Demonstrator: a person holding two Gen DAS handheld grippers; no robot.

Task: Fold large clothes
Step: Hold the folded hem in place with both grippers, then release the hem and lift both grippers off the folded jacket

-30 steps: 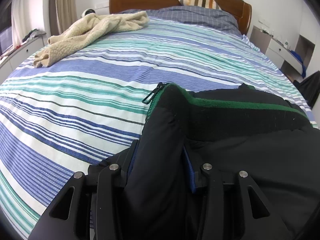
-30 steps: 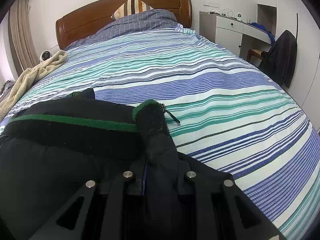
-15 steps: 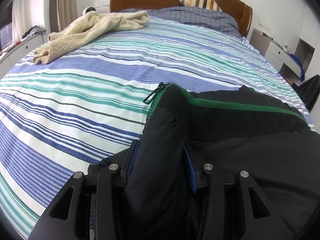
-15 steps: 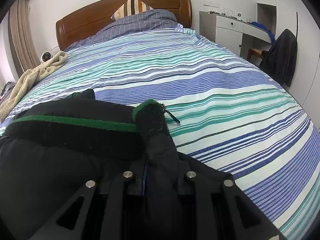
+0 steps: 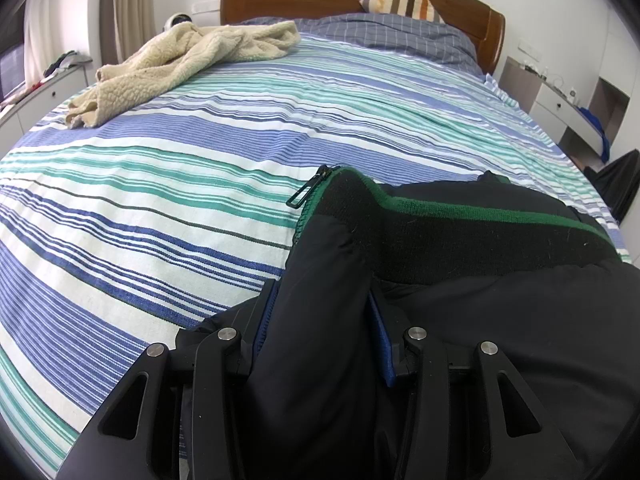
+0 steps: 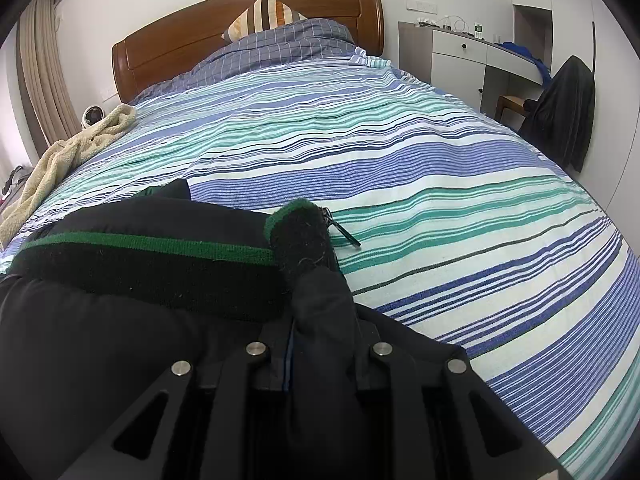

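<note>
**A:** ok so what's the setup here? surface, room?

**B:** big bed (image 5: 168,168) with a blue, teal and white striped cover, wooden headboard (image 6: 248,36) at the far end. Everything below is relative to that headboard. Right against it sit a grey checked pillow (image 6: 276,46) and a striped cushion (image 6: 266,10). A cream fleecy blanket (image 5: 188,60) lies crumpled on one side of the bed, a bit short of the headboard. On the other side of the headboard there's a white desk (image 6: 460,50), then a chair with a dark garment (image 6: 560,108) draped over it.

**A:** and the thing being folded?

**B:** black jacket (image 5: 460,304) with green-trimmed collar, at the end of the bed furthest from the headboard, collar pointing toward it. Zipper pull (image 5: 306,192) lies on the cover.

**A:** grippers?

**B:** left gripper (image 5: 320,340) is clamped on a thick bunch of jacket fabric, right gripper (image 6: 322,344) is pinched nearly together on a thinner fold by the collar end.

**A:** space to work?

**B:** loads (the whole striped stretch between collar and pillow is bare). The bed's side edges drop off near the desk and near a white cabinet (image 5: 44,92).
</note>
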